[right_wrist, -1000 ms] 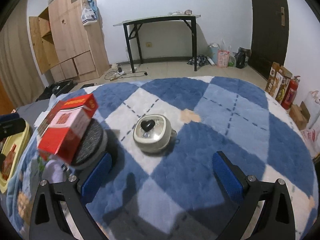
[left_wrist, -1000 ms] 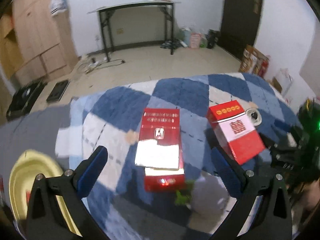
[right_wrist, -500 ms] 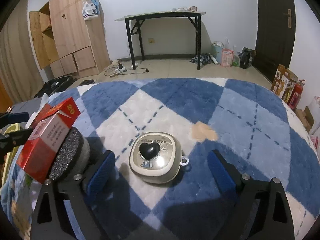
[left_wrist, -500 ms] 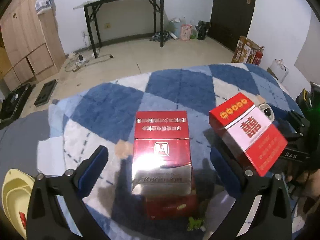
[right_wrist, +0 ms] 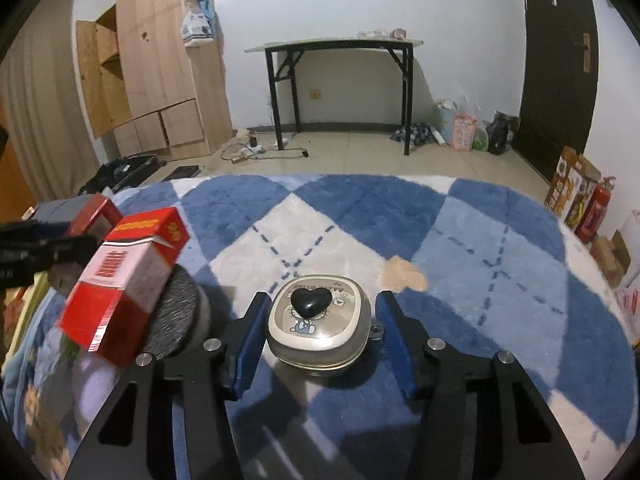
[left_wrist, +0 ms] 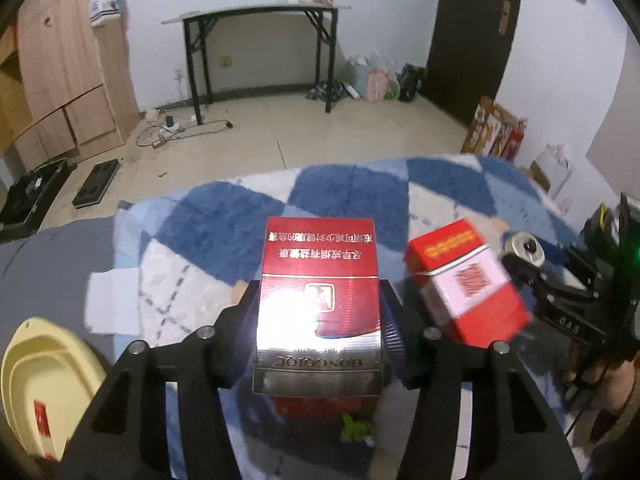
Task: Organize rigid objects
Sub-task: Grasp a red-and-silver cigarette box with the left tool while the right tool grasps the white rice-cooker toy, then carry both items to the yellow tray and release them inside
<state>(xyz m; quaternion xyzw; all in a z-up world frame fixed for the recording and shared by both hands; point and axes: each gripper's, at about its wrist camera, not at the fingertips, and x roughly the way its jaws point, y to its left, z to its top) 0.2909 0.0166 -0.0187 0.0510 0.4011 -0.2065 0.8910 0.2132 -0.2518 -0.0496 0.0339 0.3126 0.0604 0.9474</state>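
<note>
My left gripper (left_wrist: 319,322) is shut on a red and silver cigarette box (left_wrist: 318,304), its blue pads pressed to both sides. Another red box (left_wrist: 320,404) lies under it. A red and white carton (left_wrist: 466,284) leans tilted to its right; it also shows in the right wrist view (right_wrist: 124,276), resting on a grey round pad (right_wrist: 176,316). My right gripper (right_wrist: 318,328) has closed in around a cream tin with a black heart knob (right_wrist: 318,318); small gaps show between the pads and the tin.
A blue and white checked rug (right_wrist: 440,248) covers the surface. A yellow tray (left_wrist: 44,384) sits at the left edge. A small green item (left_wrist: 354,434) lies below the boxes. A black-legged table (right_wrist: 340,88), wooden cabinet (right_wrist: 160,72) and floor clutter stand beyond.
My left gripper moved forward and closed on the red and silver box. My right gripper advanced to the tin and narrowed its fingers around it.
</note>
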